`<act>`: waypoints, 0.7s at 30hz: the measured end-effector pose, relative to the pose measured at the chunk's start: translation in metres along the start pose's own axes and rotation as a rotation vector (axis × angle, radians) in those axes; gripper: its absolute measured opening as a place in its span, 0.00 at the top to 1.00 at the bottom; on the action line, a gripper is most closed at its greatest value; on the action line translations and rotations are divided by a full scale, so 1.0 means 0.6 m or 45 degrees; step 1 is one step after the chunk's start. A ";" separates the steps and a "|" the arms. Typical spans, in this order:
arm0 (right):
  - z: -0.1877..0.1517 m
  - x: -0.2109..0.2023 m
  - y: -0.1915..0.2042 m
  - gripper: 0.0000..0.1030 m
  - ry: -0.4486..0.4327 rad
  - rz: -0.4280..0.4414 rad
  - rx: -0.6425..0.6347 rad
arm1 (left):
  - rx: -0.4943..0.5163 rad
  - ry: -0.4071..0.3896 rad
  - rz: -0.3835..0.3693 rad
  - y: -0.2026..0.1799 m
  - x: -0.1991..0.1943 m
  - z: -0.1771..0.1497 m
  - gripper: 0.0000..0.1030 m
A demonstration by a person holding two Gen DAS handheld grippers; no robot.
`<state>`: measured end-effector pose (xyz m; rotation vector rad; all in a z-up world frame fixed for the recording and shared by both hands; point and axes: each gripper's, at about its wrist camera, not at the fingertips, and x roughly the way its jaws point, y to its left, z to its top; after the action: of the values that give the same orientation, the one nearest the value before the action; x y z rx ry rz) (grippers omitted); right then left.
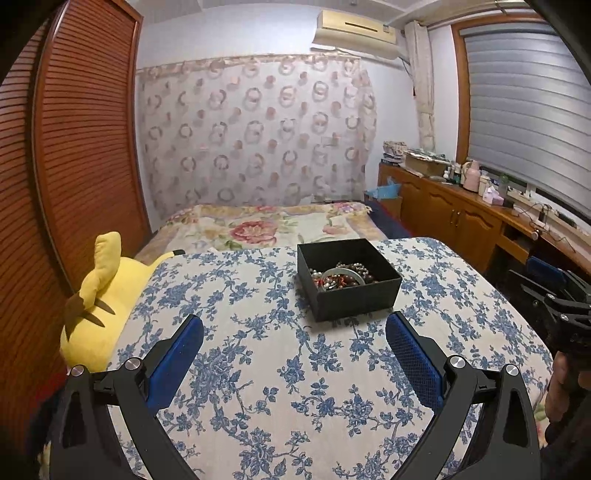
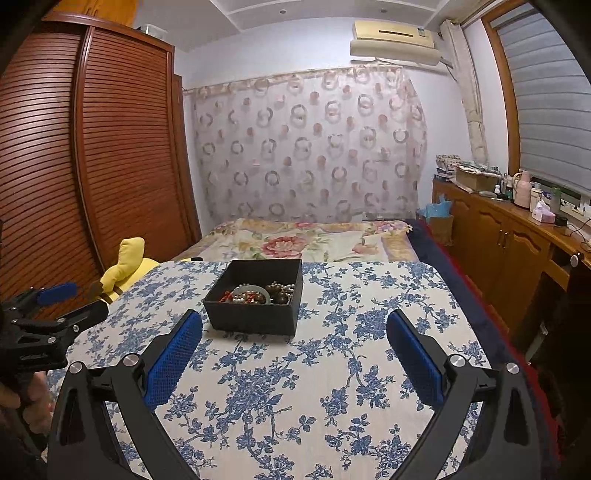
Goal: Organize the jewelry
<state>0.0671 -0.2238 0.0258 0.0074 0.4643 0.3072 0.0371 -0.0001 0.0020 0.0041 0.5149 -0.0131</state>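
We see the jewelry (image 1: 341, 277) in the black box (image 1: 354, 301) only as a tangle, its pieces too small to tell apart, the box's near wall hiding the lower layer, the yellow plush toy (image 1: 98, 310) partly behind the tabletop (image 1: 258, 369), the right tongs (image 1: 554, 306) cut off at the left wrist view's edge

Matt black box (image 1: 354, 295) on printed cloth cover (image 1: 258, 369); slatted, satiny wooden wardrobe (image 1: 85, 147).

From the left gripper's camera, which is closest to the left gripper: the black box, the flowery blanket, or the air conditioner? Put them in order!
From the left gripper:
1. Black box, just ahead, slightly right.
2. Flowery blanket, behind the box.
3. Air conditioner, high on the far wall.
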 end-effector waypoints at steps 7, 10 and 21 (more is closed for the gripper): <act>-0.001 0.002 -0.002 0.02 0.006 -0.014 0.000 | -0.004 -0.008 0.001 -0.001 -0.003 0.000 0.07; -0.002 0.004 -0.003 0.02 0.010 -0.018 0.005 | -0.002 -0.008 0.004 -0.001 -0.003 0.000 0.07; -0.002 0.005 -0.005 0.02 0.013 -0.016 0.006 | -0.001 -0.014 0.006 -0.005 -0.005 -0.001 0.07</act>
<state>0.0700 -0.2257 0.0230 0.0077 0.4747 0.2936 0.0342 -0.0031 0.0028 0.0047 0.5035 -0.0085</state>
